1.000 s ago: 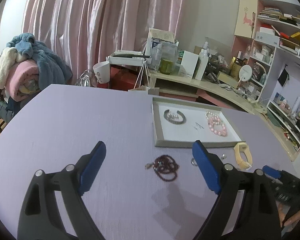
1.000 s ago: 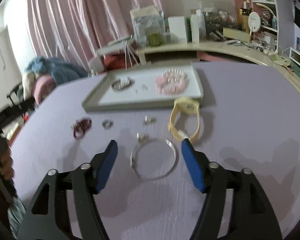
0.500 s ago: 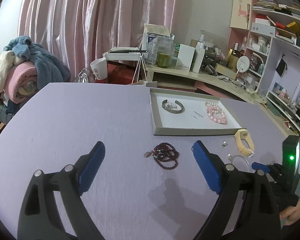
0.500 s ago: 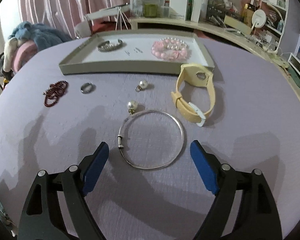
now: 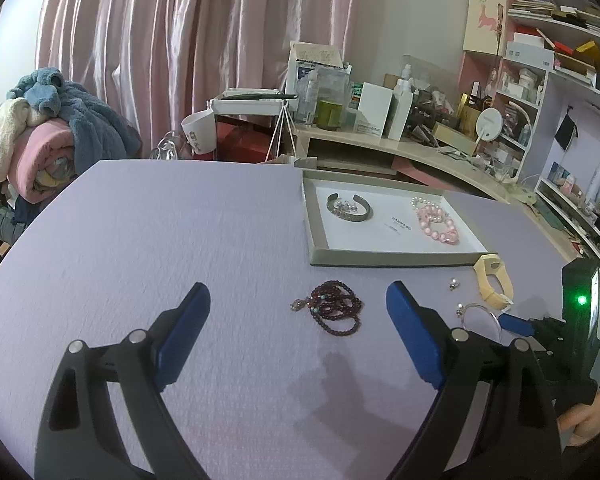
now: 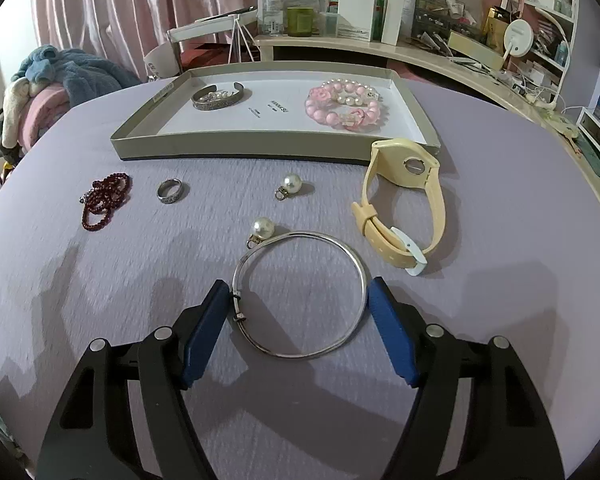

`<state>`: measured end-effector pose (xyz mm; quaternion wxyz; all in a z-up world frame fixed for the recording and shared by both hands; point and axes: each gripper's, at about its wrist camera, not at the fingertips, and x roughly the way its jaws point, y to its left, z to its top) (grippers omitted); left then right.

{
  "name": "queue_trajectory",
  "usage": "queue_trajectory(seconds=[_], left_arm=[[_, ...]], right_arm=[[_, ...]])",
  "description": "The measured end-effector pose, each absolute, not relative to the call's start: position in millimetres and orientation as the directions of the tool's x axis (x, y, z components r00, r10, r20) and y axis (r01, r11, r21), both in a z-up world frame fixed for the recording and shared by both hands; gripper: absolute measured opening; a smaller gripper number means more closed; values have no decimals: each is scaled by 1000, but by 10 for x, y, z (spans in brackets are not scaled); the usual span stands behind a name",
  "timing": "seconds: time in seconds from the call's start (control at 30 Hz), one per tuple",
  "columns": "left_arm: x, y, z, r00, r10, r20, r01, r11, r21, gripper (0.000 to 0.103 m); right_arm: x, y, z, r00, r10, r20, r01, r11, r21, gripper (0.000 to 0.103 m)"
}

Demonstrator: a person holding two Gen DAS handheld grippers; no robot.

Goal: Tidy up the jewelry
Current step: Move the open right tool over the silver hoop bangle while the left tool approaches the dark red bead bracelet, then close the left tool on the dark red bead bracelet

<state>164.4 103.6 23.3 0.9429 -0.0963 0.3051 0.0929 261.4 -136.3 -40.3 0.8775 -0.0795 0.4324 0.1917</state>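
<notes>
On the lilac table [image 6: 500,320] the right gripper [image 6: 298,312] is down around a thin silver bangle [image 6: 300,294], its blue pads just at the hoop's two sides and its jaws closing, though whether they already press the metal I cannot tell. The bangle lies flat, with a pearl charm [image 6: 263,229] touching its far rim. Just to its right sits a pale yellow watch [image 6: 404,208] on its side, strap buckled, its far end against the front wall of the shallow grey tray [image 6: 240,148]. Inside the tray, a silver cuff [image 6: 217,98] lies at the left and a heap of pink and white bead bracelets [image 6: 346,106] at the right. In front of the tray, apart from one another, lie a second pearl charm [image 6: 290,185], a silver ring [image 6: 170,192] and a coil of dark red beads [image 6: 106,200].

The left gripper [image 5: 298,320] hangs above the table with its jaws wide apart and nothing between them; the dark red beads lie just beyond its tips. At the right edge of that view a person's hand [image 5: 588,420] holds the other gripper's handle
</notes>
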Motion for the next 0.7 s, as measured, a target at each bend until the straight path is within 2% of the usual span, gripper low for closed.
queue_trajectory(seconds=[0.33,0.7], left_arm=[[1670,1031,188,790,111,-604,-229,966,-122,90],[1842,926,-12,740,98,-665,-214,972,-95,90]], right_arm=[[2582,-1387,-404,544,292,-787,-431,902,36,72],[2354,-1587,-220,563,345,-751,-452,889,70,72]])
